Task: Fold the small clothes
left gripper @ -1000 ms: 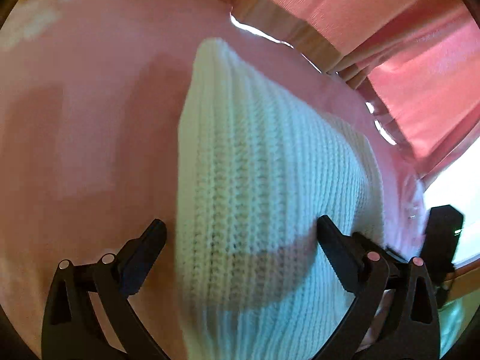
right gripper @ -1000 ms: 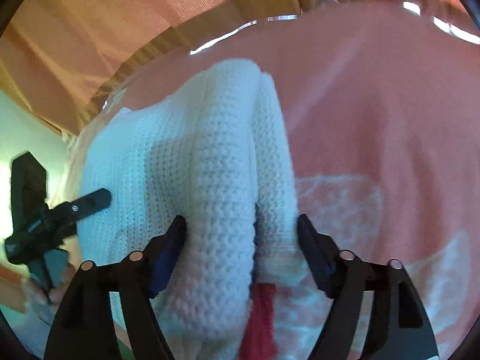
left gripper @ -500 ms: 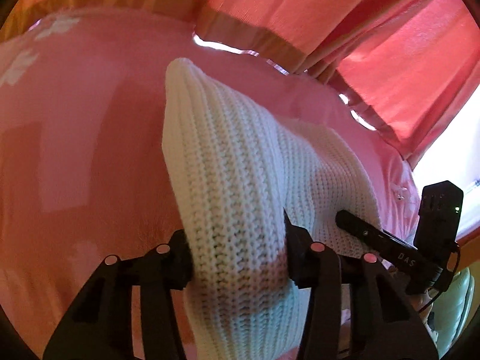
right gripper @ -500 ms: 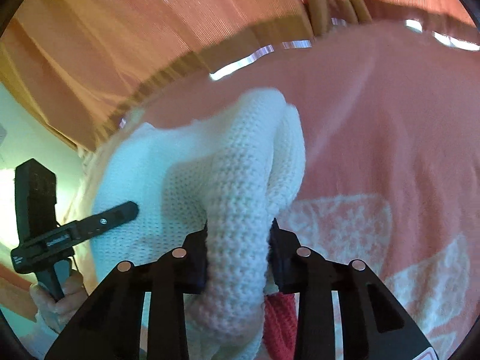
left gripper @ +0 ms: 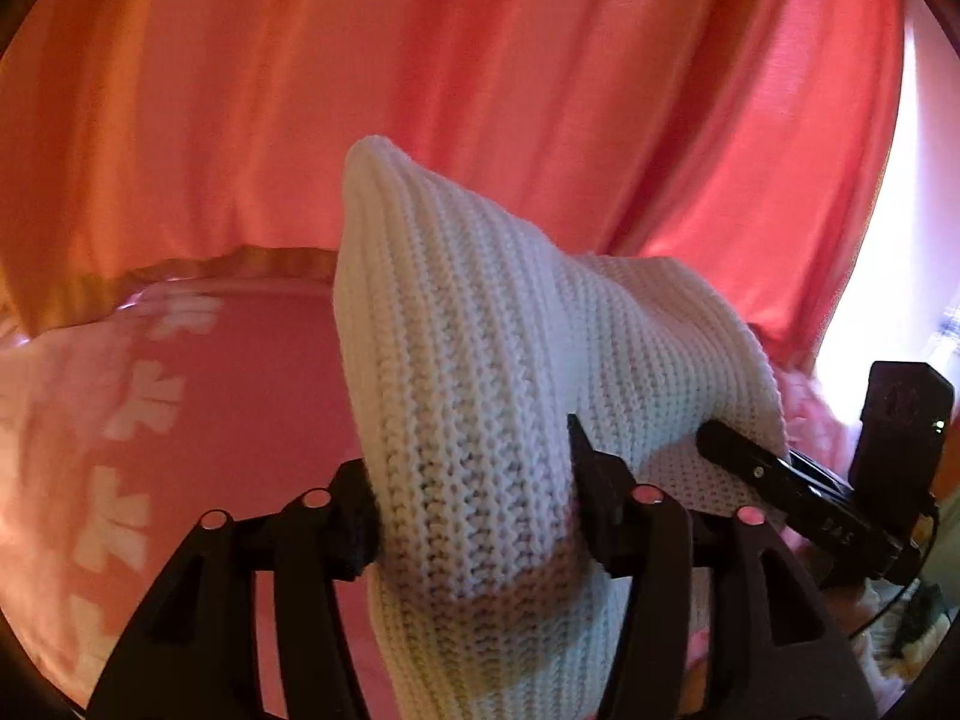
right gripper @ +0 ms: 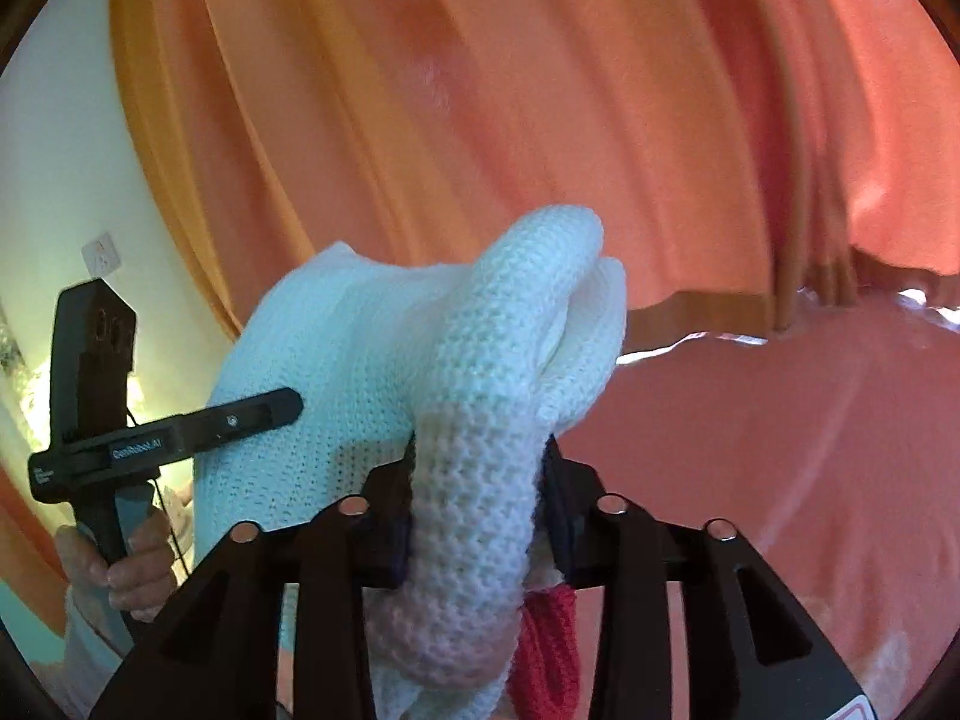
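White ribbed knit garment [left gripper: 492, 396] bunched, pinched by left tongs [left gripper: 474, 498], right tongs [right gripper: 480, 480], jaws easing.

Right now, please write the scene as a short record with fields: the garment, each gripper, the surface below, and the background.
garment: white knitted garment, bunched, held up between both grippers
left gripper: pads press a fold of the knit; jaws opening
right gripper: pads press a thick roll of the knit; jaws opening
extra: red knit piece below the roll
surface: pink cover with white pattern
background: orange-red curtain
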